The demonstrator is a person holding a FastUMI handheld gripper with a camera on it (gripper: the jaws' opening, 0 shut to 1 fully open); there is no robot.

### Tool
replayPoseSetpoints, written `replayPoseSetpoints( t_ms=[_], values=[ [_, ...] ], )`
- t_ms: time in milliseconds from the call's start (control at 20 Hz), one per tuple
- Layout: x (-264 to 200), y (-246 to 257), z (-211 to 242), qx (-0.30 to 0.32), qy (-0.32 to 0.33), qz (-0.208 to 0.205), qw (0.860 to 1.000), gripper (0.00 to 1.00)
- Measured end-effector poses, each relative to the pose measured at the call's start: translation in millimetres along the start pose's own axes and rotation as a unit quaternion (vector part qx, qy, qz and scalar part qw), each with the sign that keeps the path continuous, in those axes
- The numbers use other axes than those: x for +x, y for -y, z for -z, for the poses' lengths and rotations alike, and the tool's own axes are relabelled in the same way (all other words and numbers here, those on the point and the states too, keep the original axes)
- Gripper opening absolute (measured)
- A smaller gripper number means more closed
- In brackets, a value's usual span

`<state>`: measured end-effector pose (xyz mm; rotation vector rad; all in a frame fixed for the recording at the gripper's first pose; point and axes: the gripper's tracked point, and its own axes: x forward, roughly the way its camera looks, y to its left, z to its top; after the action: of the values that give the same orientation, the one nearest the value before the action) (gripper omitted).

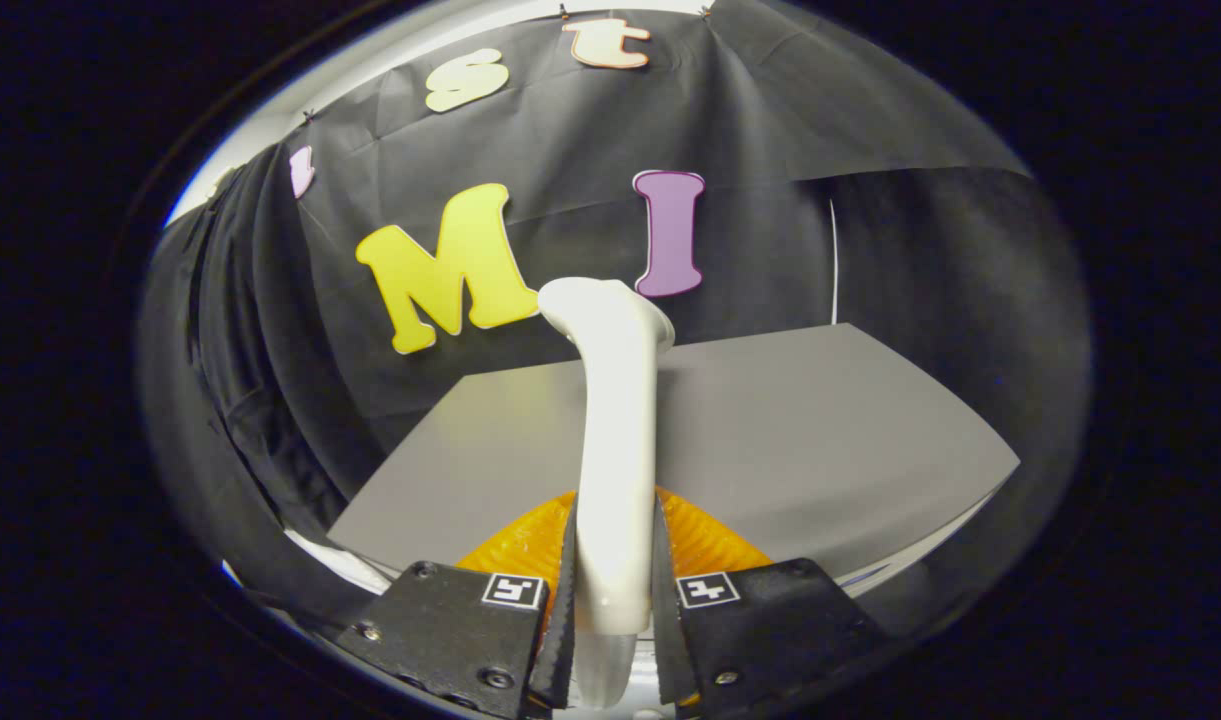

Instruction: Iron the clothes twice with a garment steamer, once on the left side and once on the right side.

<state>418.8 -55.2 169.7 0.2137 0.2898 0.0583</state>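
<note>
A white garment steamer point(615, 440) stands upright between my two black fingers, its handle clamped by both and its head reaching up ahead of them toward the black wall. My gripper point(615, 600) is shut on the steamer's handle. Behind the fingers an orange ribbed piece point(705, 540) shows on either side of the handle, low over the grey table point(820, 440). A dark garment point(240, 330) hangs to the left of the table against the booth wall, its folds falling down past the table's edge.
The grey tabletop stretches beyond the fingers to the black cloth wall, with its front edge curving round to the right. A thin white cord or line point(834, 260) runs down the wall at the right.
</note>
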Motion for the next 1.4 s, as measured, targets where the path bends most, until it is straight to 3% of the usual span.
replayPoseSetpoints(
  t_ms=[600,1000,1400],
  values=[
    [-142,-168,-37,-0.041,0.114,-0.048,0.992,0.35],
    [-190,-291,-85,-0.042,0.177,-0.098,0.978,0.35],
    [-190,-393,-120,-0.068,0.206,-0.12,0.969,0.35]
  ],
)
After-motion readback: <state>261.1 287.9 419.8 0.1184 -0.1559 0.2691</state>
